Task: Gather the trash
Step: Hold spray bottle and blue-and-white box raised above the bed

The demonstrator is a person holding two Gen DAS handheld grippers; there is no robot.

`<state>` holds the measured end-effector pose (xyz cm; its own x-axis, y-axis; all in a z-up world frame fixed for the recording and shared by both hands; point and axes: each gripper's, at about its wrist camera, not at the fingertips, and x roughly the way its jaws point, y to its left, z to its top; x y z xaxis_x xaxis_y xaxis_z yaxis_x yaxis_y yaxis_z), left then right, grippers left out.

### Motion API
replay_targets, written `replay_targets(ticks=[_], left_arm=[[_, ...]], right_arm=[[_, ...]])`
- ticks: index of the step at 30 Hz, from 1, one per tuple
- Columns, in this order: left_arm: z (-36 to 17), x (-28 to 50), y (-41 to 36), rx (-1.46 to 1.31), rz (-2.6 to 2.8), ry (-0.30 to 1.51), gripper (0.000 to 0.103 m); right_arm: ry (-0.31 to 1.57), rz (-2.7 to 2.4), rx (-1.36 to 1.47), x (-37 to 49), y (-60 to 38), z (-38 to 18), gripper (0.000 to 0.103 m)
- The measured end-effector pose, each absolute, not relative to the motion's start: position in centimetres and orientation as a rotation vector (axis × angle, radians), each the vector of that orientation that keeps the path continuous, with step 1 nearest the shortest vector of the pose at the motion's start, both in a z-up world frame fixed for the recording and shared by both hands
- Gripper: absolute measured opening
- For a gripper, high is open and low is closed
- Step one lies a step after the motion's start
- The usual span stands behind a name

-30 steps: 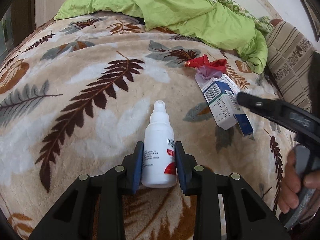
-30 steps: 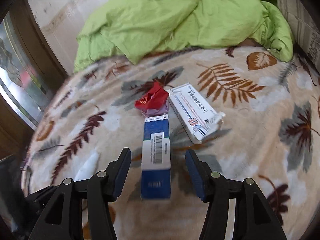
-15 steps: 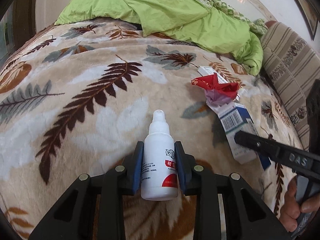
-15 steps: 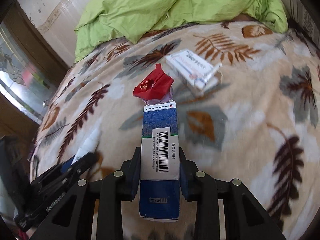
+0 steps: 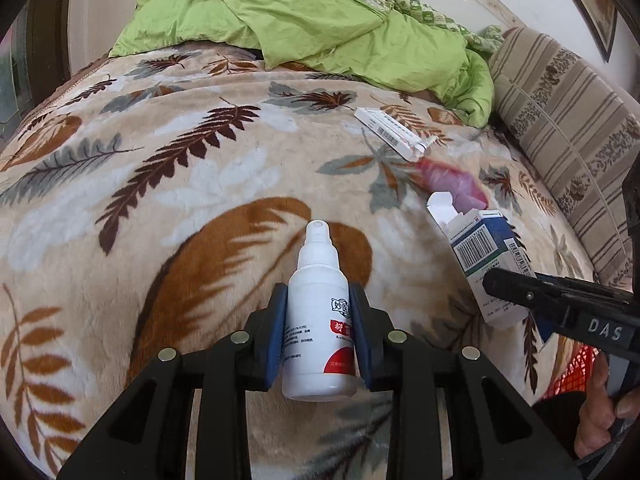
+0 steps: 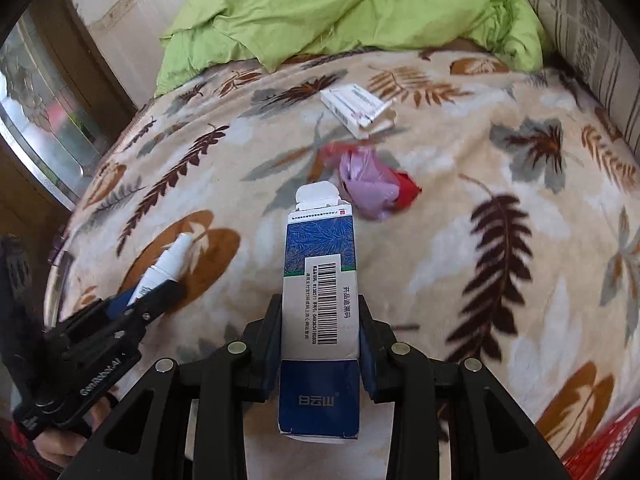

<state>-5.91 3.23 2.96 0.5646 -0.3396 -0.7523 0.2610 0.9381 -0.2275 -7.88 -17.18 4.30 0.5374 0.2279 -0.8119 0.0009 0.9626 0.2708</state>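
Note:
My left gripper [image 5: 319, 336] is shut on a white spray bottle [image 5: 319, 320] with a red label, held above the leaf-patterned blanket [image 5: 160, 200]. My right gripper [image 6: 319, 332] is shut on a blue and white medicine box [image 6: 319, 300] with a barcode and an open top flap. That same box [image 5: 482, 256] shows at the right of the left wrist view, and the bottle [image 6: 164, 264] shows at the left of the right wrist view. A crumpled purple and red wrapper [image 6: 372, 186] lies on the blanket just beyond the box. Farther back lies a flat white carton [image 6: 356, 110].
A rumpled green quilt [image 5: 320, 20] covers the far end of the bed. A striped cushion [image 5: 560, 120] runs along the right side. Red plastic mesh [image 6: 600, 448] shows at the lower right corner. A glass-panelled door [image 6: 40, 120] stands at the left.
My right gripper closed on the blue box and drew it back off the blanket, away from the wrapper. My left gripper moved back with the bottle still in it.

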Motion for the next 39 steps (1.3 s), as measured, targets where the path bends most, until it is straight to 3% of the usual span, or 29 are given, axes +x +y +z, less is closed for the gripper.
replay_targets(ticks=[16, 39], left_arm=[[4.3, -8.9, 2.2, -0.023, -0.347, 0.787, 0.029], [4.6, -9.6, 1.2, 0.053, -0.323, 0.731, 0.029]], right_arm=[[0.793, 0.135, 0.265, -12.9, -18.2, 6.2, 0.035], [0.773, 0.151, 0.24, -13.2, -18.0, 6.2, 0.035]])
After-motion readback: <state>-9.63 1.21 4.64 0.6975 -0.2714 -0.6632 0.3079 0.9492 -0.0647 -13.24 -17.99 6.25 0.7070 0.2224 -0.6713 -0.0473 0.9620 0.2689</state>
